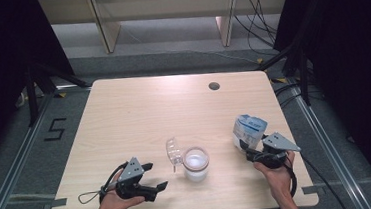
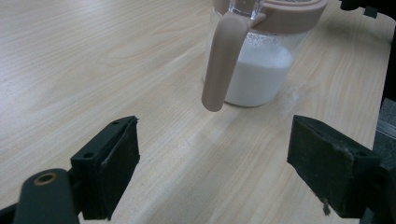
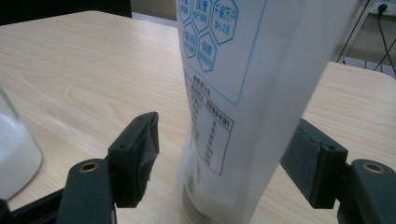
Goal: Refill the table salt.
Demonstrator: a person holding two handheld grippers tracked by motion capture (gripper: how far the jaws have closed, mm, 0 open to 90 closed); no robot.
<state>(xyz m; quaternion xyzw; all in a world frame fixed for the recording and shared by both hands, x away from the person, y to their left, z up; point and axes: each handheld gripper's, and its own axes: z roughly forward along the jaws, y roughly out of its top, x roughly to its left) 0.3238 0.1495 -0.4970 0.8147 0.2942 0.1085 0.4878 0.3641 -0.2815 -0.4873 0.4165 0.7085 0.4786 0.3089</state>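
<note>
A clear jar (image 1: 196, 164) with a pink rim holds white powder and stands near the table's front middle, its clear lid (image 1: 173, 152) flipped open to the left. In the left gripper view the jar (image 2: 259, 74) is just ahead, its pink handle (image 2: 222, 65) facing me. My left gripper (image 1: 156, 175) (image 2: 212, 154) lies open to the jar's left with nothing between its jaws. A white bag with blue print (image 1: 248, 129) (image 3: 243, 93) stands upright at the right. My right gripper (image 1: 246, 150) (image 3: 224, 154) is open around the bag's lower part; the left pad (image 3: 147, 149) stands apart from it.
The light wooden table (image 1: 148, 107) has a round cable hole (image 1: 214, 86) at the back right. The jar's edge (image 3: 14, 154) appears at the left of the right gripper view. Black stands and cables sit on the floor on both sides of the table.
</note>
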